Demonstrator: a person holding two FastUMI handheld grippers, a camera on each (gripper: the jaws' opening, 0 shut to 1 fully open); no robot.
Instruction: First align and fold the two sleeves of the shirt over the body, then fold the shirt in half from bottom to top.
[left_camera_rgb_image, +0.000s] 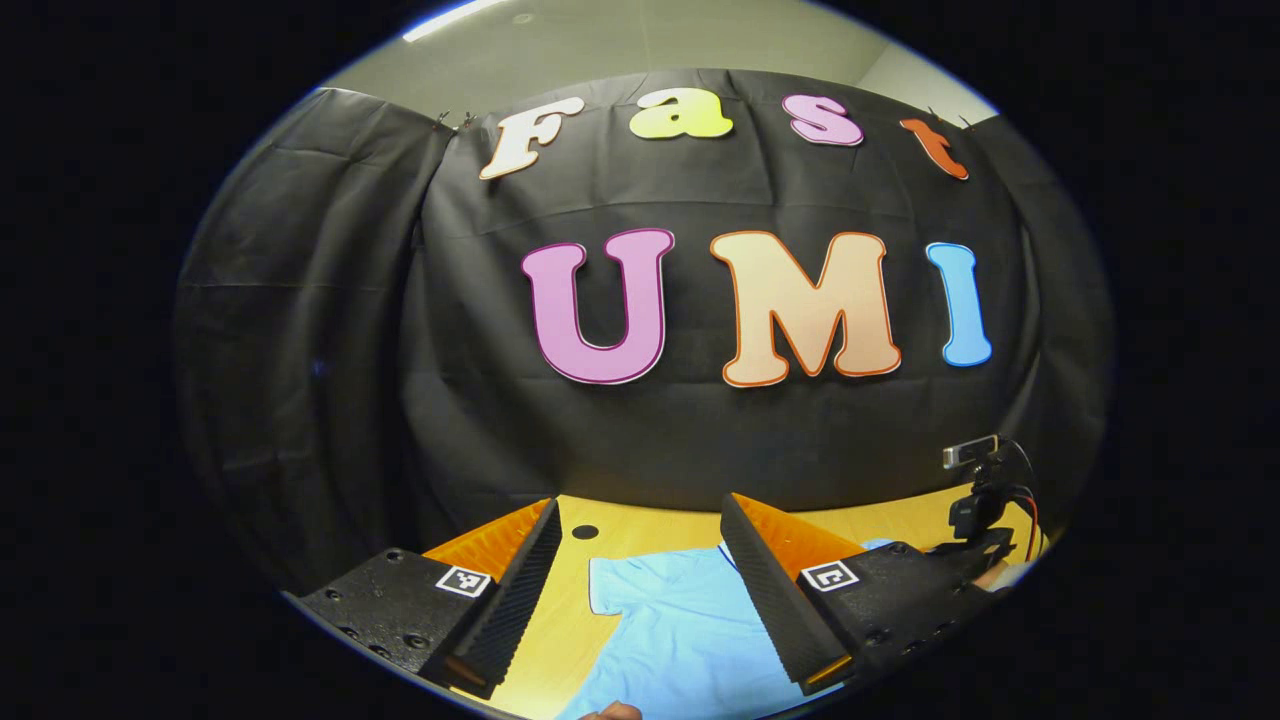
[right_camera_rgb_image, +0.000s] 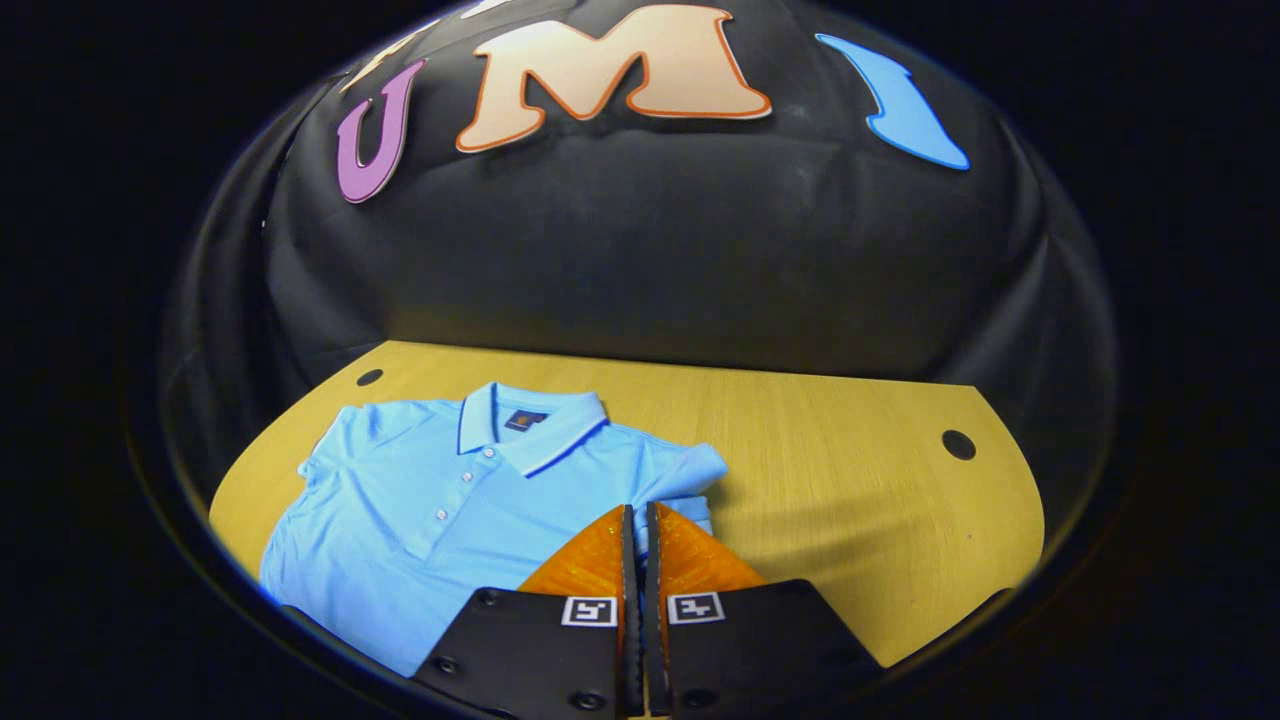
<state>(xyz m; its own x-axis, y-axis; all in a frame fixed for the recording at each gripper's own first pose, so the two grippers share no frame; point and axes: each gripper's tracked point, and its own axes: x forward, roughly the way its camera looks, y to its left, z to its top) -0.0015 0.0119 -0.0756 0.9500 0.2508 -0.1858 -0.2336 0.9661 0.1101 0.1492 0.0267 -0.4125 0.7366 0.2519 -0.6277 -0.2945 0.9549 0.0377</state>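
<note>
Nearest in the right gripper view, the right gripper (right_camera_rgb_image: 638, 520) has its two fingers drawn almost together, only a thin slit between them. Their tips sit over the near edge of the shirt (right_camera_rgb_image: 430, 510), by the sleeve (right_camera_rgb_image: 690, 470) on the right of that view; whether any cloth is pinched in the slit cannot be told. The shirt is a light blue polo lying flat and face up on the wooden worktop (right_camera_rgb_image: 850, 480), buttons showing down the placket and the collar (right_camera_rgb_image: 535, 420) pointing away toward the booth wall. The sleeve beside the fingertips looks bunched and partly doubled onto the body. The other sleeve (right_camera_rgb_image: 325, 440) lies spread toward the left of the view. To the right of the shirt the worktop is bare wood with a dark round hole (right_camera_rgb_image: 958, 444) near its far corner, and a second hole (right_camera_rgb_image: 369, 377) sits beyond the shirt's left shoulder.

Closest in the left gripper view, the left gripper (left_camera_rgb_image: 640, 545) stands wide open, its fingers well apart and holding nothing. Between them shows the light blue shirt (left_camera_rgb_image: 680, 630) on the worktop (left_camera_rgb_image: 640, 530), with a sleeve end reaching toward the left finger. At the bottom edge a sliver of something skin-toned shows over the cloth, too little to identify. Farther off to the right, a small camera (left_camera_rgb_image: 972, 452) on a dark stand with cables rises from the worktop's edge, against the black cloth wall.
</note>
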